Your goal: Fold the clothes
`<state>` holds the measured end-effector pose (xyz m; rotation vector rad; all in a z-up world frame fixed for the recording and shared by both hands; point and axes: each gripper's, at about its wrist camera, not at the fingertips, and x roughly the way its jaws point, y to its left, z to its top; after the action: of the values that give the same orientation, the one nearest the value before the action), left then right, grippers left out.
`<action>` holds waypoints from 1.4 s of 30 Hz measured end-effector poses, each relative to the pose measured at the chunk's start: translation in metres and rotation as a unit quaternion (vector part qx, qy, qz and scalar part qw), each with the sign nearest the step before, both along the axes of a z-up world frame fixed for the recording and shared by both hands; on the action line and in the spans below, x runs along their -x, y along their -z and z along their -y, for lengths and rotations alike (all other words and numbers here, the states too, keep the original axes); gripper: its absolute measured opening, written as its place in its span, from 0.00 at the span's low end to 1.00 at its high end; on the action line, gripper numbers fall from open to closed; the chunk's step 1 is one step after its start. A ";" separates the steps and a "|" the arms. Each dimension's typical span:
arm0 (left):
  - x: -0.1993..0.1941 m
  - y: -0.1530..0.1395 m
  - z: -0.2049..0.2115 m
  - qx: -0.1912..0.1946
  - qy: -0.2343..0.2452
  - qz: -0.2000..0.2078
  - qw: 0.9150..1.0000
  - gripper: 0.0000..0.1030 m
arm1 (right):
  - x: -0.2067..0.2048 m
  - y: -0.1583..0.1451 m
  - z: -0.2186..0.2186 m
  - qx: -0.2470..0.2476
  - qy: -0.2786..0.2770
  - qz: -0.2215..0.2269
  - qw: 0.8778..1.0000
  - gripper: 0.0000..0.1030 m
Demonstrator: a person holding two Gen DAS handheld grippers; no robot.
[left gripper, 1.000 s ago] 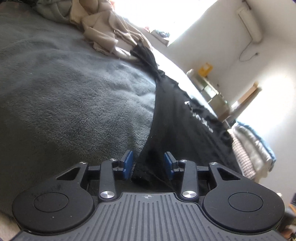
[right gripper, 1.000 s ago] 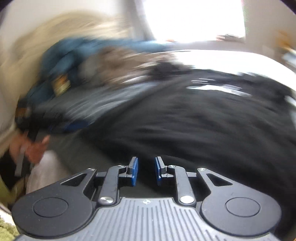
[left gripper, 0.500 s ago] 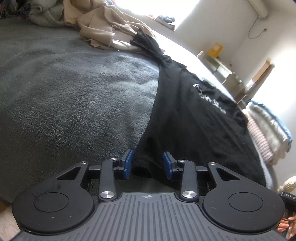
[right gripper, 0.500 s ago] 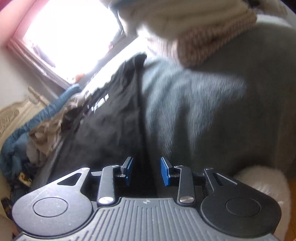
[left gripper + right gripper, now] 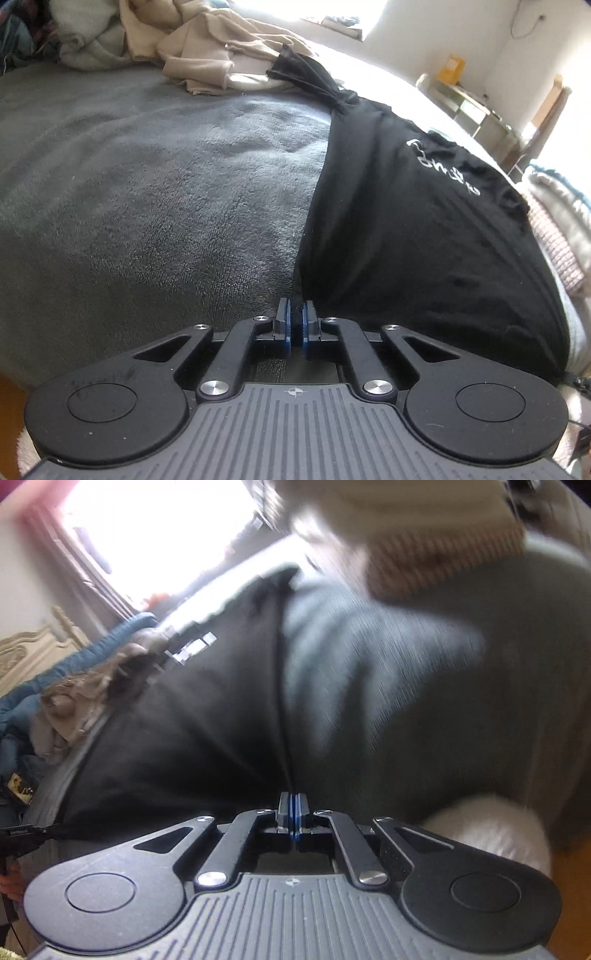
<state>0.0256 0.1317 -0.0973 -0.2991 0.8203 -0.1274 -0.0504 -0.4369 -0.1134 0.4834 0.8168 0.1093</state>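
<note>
Left wrist view, left to right: grey fleece blanket [image 5: 155, 206] is covering the bed and filling the left half. At the far end a pile of beige clothes [image 5: 207, 48] is lying crumpled on it, with a pale green garment [image 5: 88, 40] bunched just beside it. The black T-shirt [image 5: 417, 236] is lying flat on the blanket, running from the near edge away toward the pile; one sleeve is twisting up against the beige fabric. White print is showing on its chest. Right of the shirt, a stack of folded knitwear [image 5: 554, 229] is sitting at the bed edge.

Left gripper [image 5: 295, 321] is clamping the shirt's near left corner: blue pads are nearly together, with a thin bunch of black cloth pinched between them.

Right wrist view, blurred: blue quilted bedding [image 5: 74, 661] is lying at far left, then the same black shirt, then bare grey blanket, with the knitwear stack at top right and something white and fluffy [image 5: 487, 830] at lower right, can't tell what. Right gripper [image 5: 293, 808] is fully closed, pads meeting right on the shirt's right edge seam. Fabric looks pinched there, but blur is making it hard to confirm.
</note>
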 end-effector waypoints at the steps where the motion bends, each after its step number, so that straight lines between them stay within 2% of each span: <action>1: 0.001 0.000 -0.001 -0.001 0.002 0.001 1.000 0.07 | 0.000 0.001 -0.001 0.021 0.007 -0.007 1.000 0.00; 3: 0.004 -0.001 -0.002 -0.002 0.007 0.003 1.000 0.09 | 0.004 -0.005 0.002 0.036 0.013 -0.001 0.999 0.00; 7: 0.011 -0.006 -0.010 -0.001 0.007 0.003 1.000 0.25 | 0.014 -0.018 0.008 0.061 0.026 0.014 0.998 0.03; 12: 0.014 -0.029 -0.019 -0.014 -0.013 0.031 0.999 0.28 | 0.005 -0.056 -0.007 0.115 0.008 0.088 0.989 0.03; 16: -0.014 -0.047 -0.004 -0.003 0.013 0.065 0.998 0.32 | -0.035 -0.074 -0.036 0.128 -0.038 0.147 0.980 0.03; 20: -0.065 -0.052 0.030 0.022 0.057 0.079 0.995 0.33 | -0.099 -0.083 -0.061 0.093 -0.072 0.170 0.978 0.03; 22: -0.094 -0.050 0.048 0.036 0.077 0.082 0.993 0.33 | -0.133 -0.086 -0.077 0.095 -0.087 0.175 0.976 0.03; 25: -0.143 -0.046 0.078 0.041 0.091 0.077 0.992 0.33 | -0.187 -0.091 -0.099 0.100 -0.113 0.166 0.974 0.06; 29: -0.200 -0.038 0.111 0.042 0.104 0.079 0.991 0.33 | -0.260 -0.092 -0.132 0.141 -0.149 0.150 0.967 0.11; 33: -0.234 -0.017 0.128 0.035 0.098 0.080 0.991 0.33 | -0.337 -0.089 -0.144 0.198 -0.135 0.129 0.962 0.12; 36: -0.241 0.001 0.125 0.051 0.094 0.079 0.991 0.33 | -0.385 -0.085 -0.132 0.227 -0.088 0.100 0.965 0.25; 37: -0.243 0.007 0.123 0.057 0.093 0.079 0.991 0.33 | -0.399 -0.084 -0.128 0.237 -0.071 0.088 0.965 0.34; 39: -0.242 0.013 0.118 0.071 0.097 0.090 0.989 0.33 | -0.400 -0.083 -0.112 0.247 -0.032 0.070 0.966 0.41; 41: -0.241 0.019 0.113 0.085 0.101 0.101 0.986 0.33 | -0.384 -0.081 -0.098 0.226 -0.011 0.061 0.972 0.51; 42: -0.240 0.021 0.110 0.093 0.103 0.106 0.985 0.33 | -0.369 -0.079 -0.092 0.213 -0.002 0.061 0.975 0.52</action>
<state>0.2656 0.0214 -0.1185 -0.3691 0.6260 -0.4237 0.3186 -0.3446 -0.0340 0.0691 0.6965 -0.0326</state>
